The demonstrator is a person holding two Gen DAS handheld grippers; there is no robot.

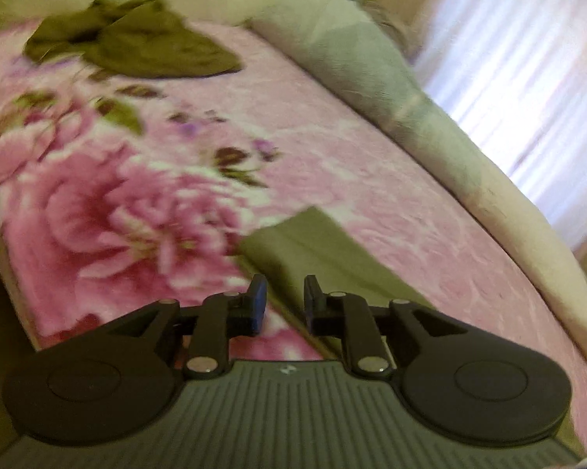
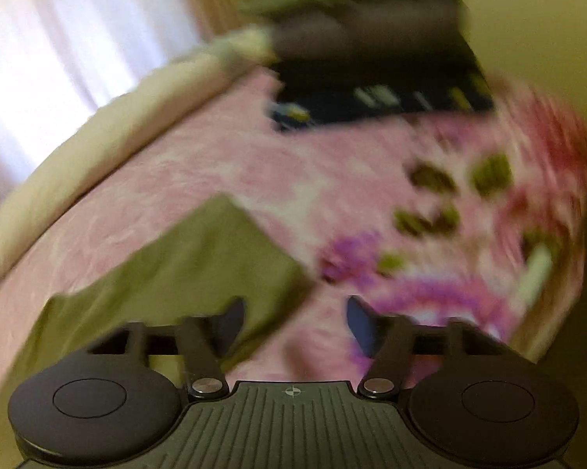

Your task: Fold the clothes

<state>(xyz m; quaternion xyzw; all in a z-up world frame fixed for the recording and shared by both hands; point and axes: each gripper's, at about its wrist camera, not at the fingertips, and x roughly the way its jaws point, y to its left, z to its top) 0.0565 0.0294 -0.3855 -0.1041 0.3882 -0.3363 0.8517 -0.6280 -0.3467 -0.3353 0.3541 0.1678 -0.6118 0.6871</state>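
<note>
Left gripper: our left gripper [image 1: 285,300] hangs above the bed with a narrow gap between its jaws and nothing in it; the pads press on no cloth.

Right gripper: our right gripper [image 2: 296,322] stands wide apart and empty, tilted down over the pink cover. The view is blurred, but we see no cloth between the jaws.

Folded cloth: an olive folded cloth [image 1: 313,250] lies flat on the bed just past the left gripper, near the near edge. The right wrist view shows what we take to be the same piece [image 2: 199,265], its corner pointing toward the far side, lying beside and partly under the left finger of that gripper. Neither gripper touches it, as far as we can tell.

Unfolded cloth: a second olive garment [image 1: 137,39] sits crumpled near the far corner of the bed, well apart from both grippers.

Bed: the floral blanket [image 1: 145,203] covers the top; a pale rolled cover [image 1: 430,129] runs along the window-side edge.

Dark pile: at the far end in the right view we see a dark pile [image 2: 375,78], too blurred to say what it is.

Done so far: we judge one piece folded and laid down, both grippers free of it.

Left to do: the crumpled garment at the far corner looks untouched; we would expect to reach for it next, spread it and fold it.
</note>
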